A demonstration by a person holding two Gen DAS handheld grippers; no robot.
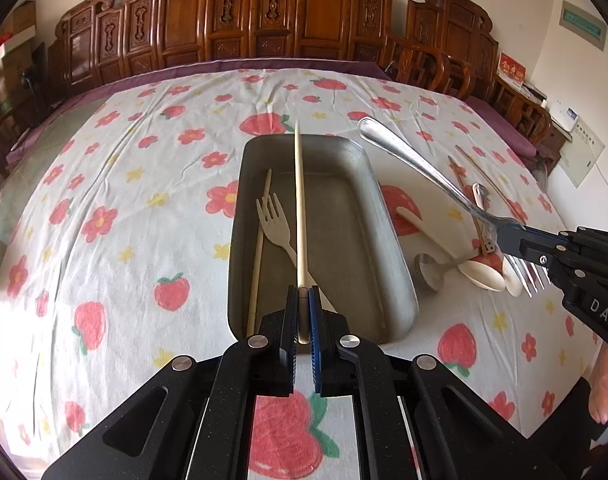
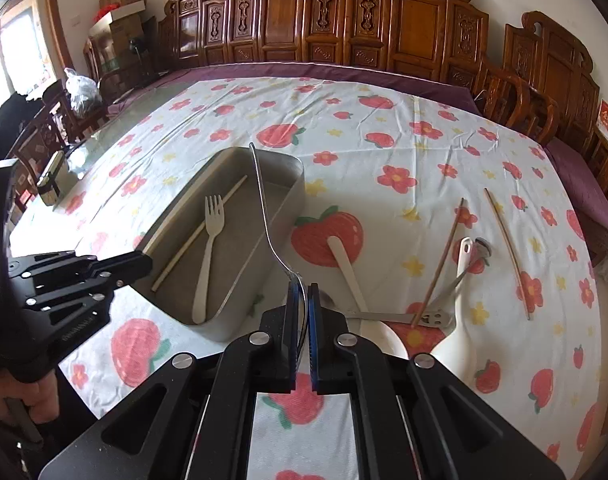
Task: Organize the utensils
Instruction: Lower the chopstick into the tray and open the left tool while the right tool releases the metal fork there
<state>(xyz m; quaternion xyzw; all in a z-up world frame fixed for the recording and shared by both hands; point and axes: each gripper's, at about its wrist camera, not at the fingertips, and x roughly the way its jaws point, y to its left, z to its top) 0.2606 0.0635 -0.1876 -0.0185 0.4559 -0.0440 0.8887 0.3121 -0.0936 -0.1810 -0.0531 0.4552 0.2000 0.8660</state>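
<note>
White raised letters "DAS", cut off at the frame edge, stand on the black body of the right gripper (image 1: 516, 242), at 4 o'clock in the left wrist view. A red sign (image 1: 511, 67) at 2 o'clock bears gold characters too small to read. Wall notices (image 1: 582, 24) are illegible.

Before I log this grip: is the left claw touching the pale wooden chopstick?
Touching. The left wrist view shows the left claw with both pads closed on the pale wooden chopstick, which sticks out over the grey metal tray.
</note>
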